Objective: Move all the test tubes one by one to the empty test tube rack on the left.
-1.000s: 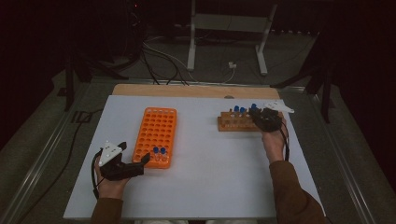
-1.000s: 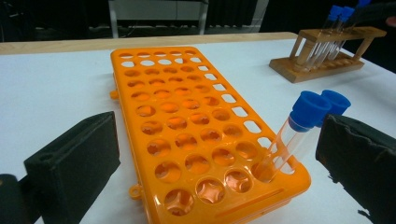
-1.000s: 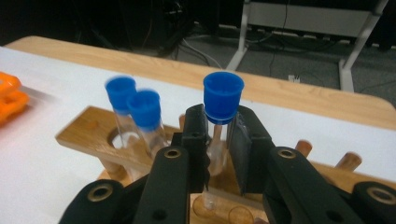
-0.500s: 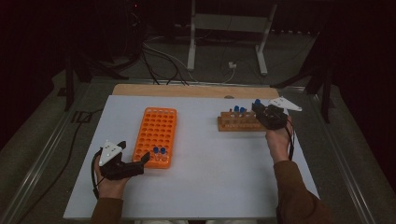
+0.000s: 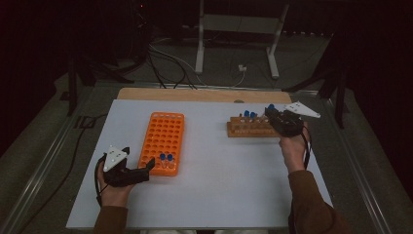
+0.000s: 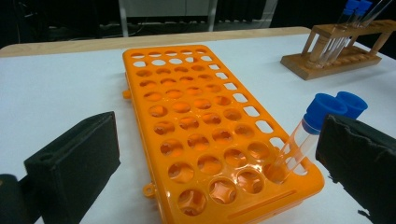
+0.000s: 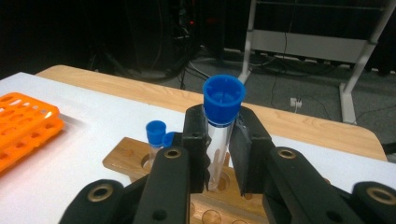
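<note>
**Now: a blue-capped tube clamped above the wooden rack**

Centrally in the right gripper view, the right gripper pinches a blue-capped tube over the wooden rack. Lower left in the high view, the left gripper stands apart beside the orange rack.

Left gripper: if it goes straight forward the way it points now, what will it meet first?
Probably the orange rack: it lies between and ahead of the left gripper, whose jaws stand open. The two blue-capped tubes stand by the right-hand jaw; depth is uncertain.

Glossy orange plastic rack, matt wooden rack, clear blue-capped tube.
</note>
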`<state>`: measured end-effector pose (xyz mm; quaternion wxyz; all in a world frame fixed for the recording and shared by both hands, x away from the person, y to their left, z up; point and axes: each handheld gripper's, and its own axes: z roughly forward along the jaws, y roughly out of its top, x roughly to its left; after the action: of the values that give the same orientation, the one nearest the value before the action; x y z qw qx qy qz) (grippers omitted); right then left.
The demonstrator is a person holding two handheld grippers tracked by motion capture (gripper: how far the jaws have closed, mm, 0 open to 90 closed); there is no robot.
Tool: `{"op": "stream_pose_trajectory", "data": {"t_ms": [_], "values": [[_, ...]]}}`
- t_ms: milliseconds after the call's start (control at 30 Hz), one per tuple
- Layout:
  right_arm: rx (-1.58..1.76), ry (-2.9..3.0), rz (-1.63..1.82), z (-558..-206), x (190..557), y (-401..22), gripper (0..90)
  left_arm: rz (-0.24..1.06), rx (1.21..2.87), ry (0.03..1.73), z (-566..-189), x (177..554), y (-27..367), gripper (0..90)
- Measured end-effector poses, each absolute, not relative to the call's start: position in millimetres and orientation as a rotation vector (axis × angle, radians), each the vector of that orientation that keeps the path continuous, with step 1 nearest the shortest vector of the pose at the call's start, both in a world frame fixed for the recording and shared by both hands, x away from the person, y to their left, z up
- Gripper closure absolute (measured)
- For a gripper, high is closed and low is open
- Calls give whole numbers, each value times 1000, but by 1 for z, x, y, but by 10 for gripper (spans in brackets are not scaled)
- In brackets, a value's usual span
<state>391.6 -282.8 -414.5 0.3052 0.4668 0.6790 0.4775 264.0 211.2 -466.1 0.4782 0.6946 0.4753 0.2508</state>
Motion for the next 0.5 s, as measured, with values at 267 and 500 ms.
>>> {"op": "stream_pose_trajectory", "data": {"t_ms": [267, 500], "values": [[1183, 1828, 1284, -407, 382, -279, 771, 595, 1700, 1149, -459, 267, 215, 7], [1175, 1839, 1327, -399, 371, -277, 770, 628, 1704, 1126, -453, 269, 217, 7]]}}
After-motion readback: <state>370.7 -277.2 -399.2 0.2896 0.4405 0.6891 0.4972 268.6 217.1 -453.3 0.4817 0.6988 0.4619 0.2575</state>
